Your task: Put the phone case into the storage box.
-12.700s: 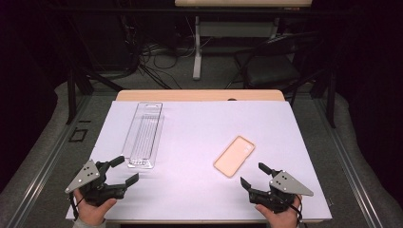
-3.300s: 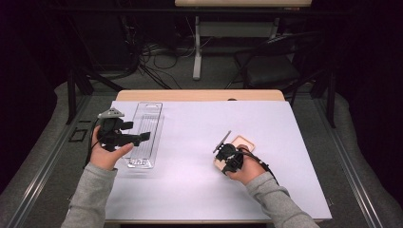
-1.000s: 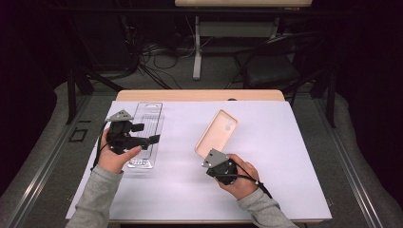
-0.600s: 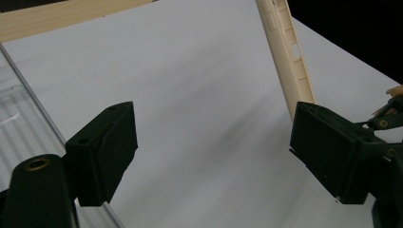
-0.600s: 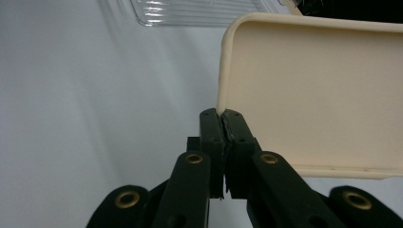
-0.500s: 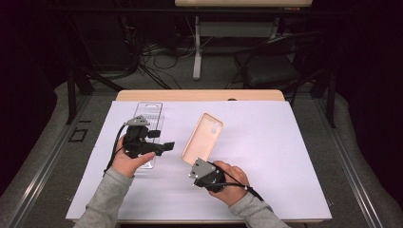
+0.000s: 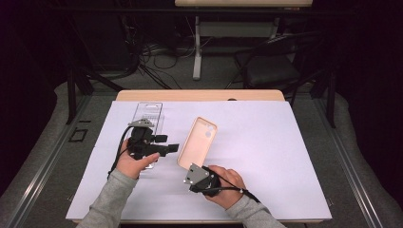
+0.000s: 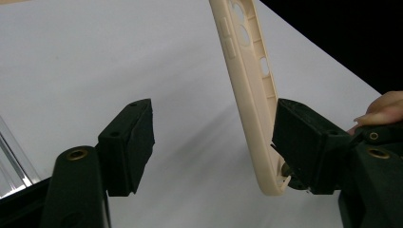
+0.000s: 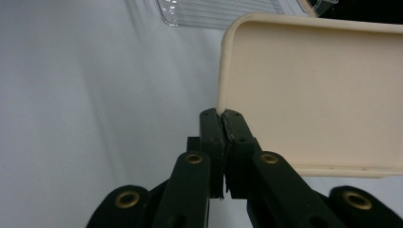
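A beige phone case (image 7: 197, 142) stands lifted off the white sheet, tilted up on end. My right gripper (image 7: 187, 167) is shut on its lower edge; in the right gripper view the jaws (image 9: 222, 118) pinch the case's rim (image 9: 318, 90). My left gripper (image 7: 168, 143) points at the case from the left, and its jaws have just been closing. In the left gripper view the case (image 8: 247, 85) stands between the jaws (image 8: 211, 142), right beside the right-hand pad and well apart from the left-hand pad. A clear plastic tray (image 7: 147, 116) lies behind the left gripper.
A white sheet (image 7: 285, 142) covers the wooden table (image 7: 199, 95). The clear tray's ribbed end (image 9: 223, 12) lies beyond the case. Dark floor, cables and chair legs lie past the table's far edge. The right hand's fingers (image 8: 380, 107) show at the right.
The right gripper has carried the case left and nearer the person. The left gripper has moved right, toward the case, and its jaws have narrowed around the case's edge.
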`<action>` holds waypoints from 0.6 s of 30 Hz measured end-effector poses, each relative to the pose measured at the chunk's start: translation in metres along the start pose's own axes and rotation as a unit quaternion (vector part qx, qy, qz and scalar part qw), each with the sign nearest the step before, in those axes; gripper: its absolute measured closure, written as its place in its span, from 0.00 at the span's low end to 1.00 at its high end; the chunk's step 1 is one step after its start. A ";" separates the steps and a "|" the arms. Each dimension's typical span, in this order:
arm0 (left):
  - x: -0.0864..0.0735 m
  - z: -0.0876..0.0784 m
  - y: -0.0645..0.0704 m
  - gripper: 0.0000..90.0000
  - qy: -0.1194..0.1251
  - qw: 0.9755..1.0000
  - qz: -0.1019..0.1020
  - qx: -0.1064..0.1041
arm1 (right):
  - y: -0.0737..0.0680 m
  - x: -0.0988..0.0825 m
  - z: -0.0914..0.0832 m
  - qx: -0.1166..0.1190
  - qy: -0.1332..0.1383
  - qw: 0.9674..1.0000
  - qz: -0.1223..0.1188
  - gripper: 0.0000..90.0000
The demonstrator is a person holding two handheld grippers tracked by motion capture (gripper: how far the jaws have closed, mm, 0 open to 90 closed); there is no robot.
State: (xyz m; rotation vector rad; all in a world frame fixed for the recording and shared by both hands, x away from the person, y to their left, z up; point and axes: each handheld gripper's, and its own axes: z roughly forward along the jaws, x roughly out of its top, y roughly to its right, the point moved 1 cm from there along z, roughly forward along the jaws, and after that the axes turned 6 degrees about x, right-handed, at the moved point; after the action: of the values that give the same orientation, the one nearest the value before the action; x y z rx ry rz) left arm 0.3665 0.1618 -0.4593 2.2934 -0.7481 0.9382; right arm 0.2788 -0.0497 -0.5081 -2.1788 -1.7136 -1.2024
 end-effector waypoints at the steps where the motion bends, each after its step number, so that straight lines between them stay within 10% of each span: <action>1: 0.000 0.000 0.000 0.35 0.000 1.000 -0.001 0.000 | -0.001 0.000 0.000 0.000 0.002 1.000 0.000 0.98; 18: -0.003 0.009 0.003 0.53 -0.008 0.999 -0.029 -0.032 | -0.006 0.002 0.002 -0.005 -0.001 1.000 -0.022 0.98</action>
State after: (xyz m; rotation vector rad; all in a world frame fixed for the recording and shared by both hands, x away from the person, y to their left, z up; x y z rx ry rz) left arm 0.3667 0.1543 -0.4664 2.2560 -0.7035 0.8586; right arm 0.2746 -0.0450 -0.5110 -2.1584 -1.7689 -1.2225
